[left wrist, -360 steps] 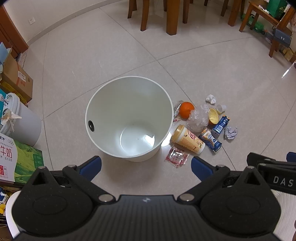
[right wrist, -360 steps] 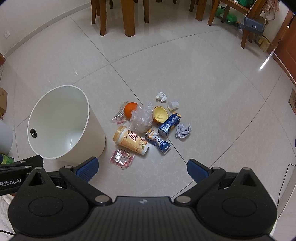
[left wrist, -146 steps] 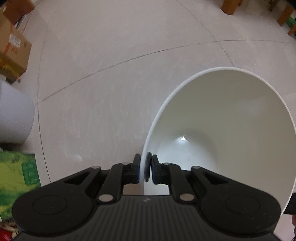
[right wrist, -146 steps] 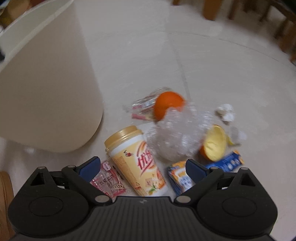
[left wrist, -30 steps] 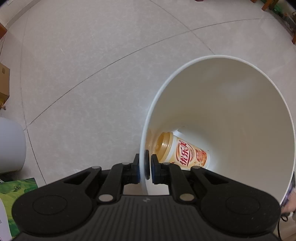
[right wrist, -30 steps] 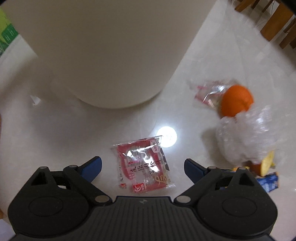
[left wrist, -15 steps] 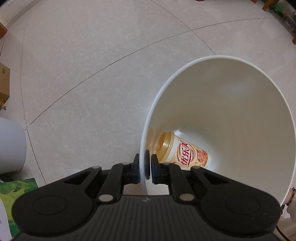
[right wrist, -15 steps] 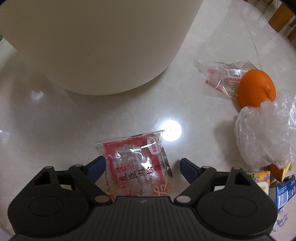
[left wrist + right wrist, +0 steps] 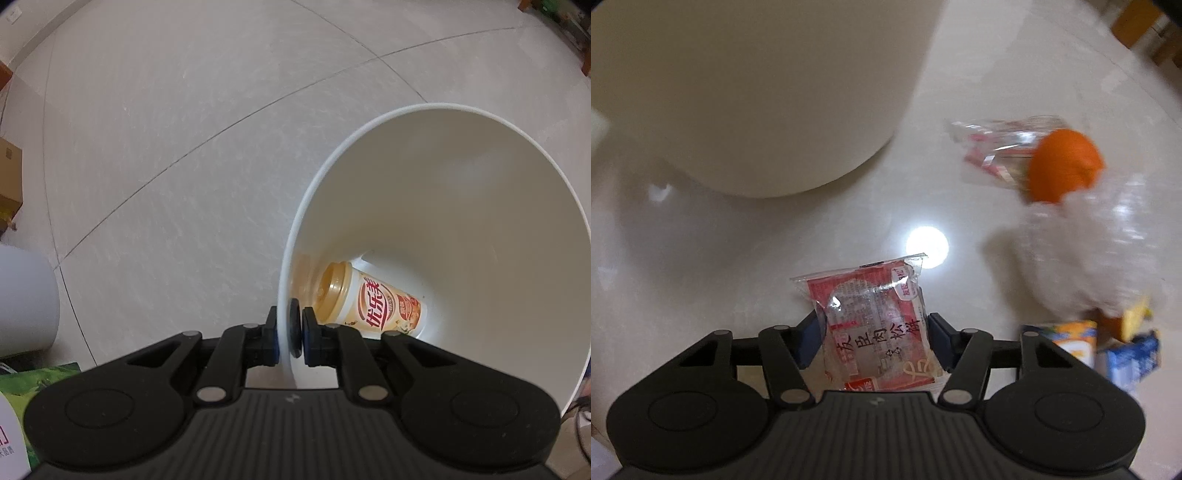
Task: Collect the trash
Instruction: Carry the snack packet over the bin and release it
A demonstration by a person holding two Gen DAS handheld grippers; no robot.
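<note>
**Right jaws closing on the red packet while the left holds the bin**

The jaws of the right gripper are closing, and the red snack packet lies between them on the pale floor; a second ago they stood wide with the packet well ahead of them, so the approach is over and the grasp has begun; the blue pads look to be at the packet's two edges, though the frame does not show whether they press yet; the left gripper is clamped on the rim of the white bin, one pad outside the wall and one inside, just as it was a second ago and several seconds before that; it steadies the bin at a tilt; the yellow-lidded drink cup, which lay on the floor among the litter earlier, now rests on its side at the bottom of the bin, so one item is already collected; the packet would be the second; most of the trash remains on the floor to the right of the packet: an orange resting against a clear wrapper, a crumpled clear plastic bag beside it, and small cartons near the frame's edge; the right wrist view is blurred, so finer detail there cannot be told; the task is judged to be in its early part, with a lift and a carry to the bin due once the thin, flat packet is pinched firmly
</note>
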